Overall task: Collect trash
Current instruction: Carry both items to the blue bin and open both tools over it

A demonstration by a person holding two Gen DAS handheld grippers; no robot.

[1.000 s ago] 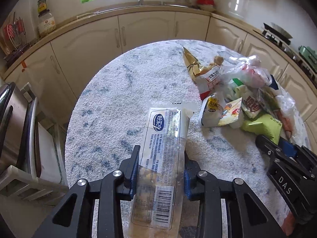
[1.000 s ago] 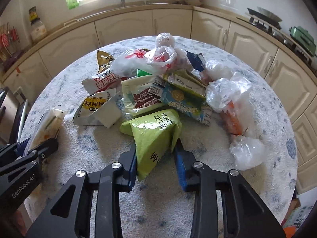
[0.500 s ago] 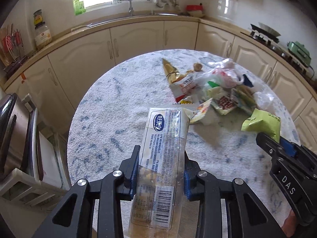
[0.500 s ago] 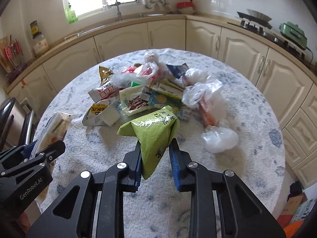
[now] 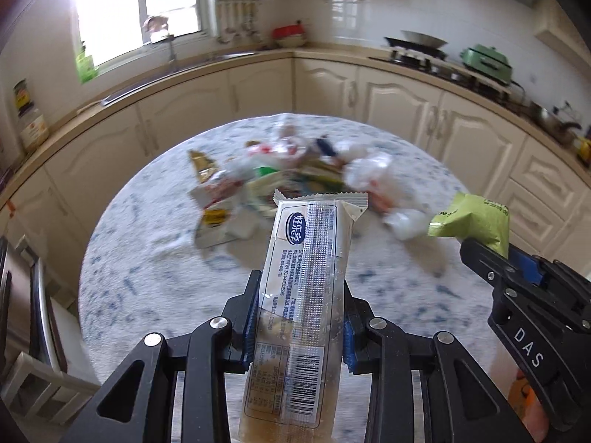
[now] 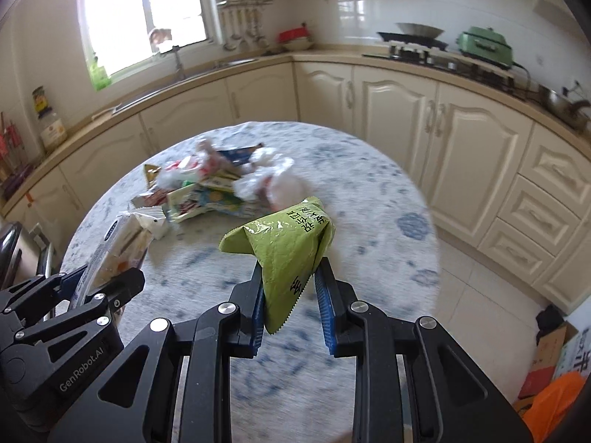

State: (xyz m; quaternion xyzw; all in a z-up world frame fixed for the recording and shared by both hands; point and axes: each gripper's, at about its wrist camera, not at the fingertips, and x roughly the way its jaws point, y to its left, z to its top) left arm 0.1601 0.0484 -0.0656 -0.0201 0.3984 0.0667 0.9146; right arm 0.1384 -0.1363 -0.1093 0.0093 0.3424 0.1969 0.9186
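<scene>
Above the round bench (image 5: 155,280), the left claw (image 5: 295,317) grips a clear wrapper (image 5: 306,277) lengthwise; the right claw (image 6: 291,295), jaws just closing, pinches a green snack bag (image 6: 284,247). Both are lifted clear for disposal; remaining trash pile (image 6: 221,188) sits mid-bench.

blurred: trash pile (image 5: 288,181) | cut off: clear wrapper (image 5: 299,317) bottom end
</scene>
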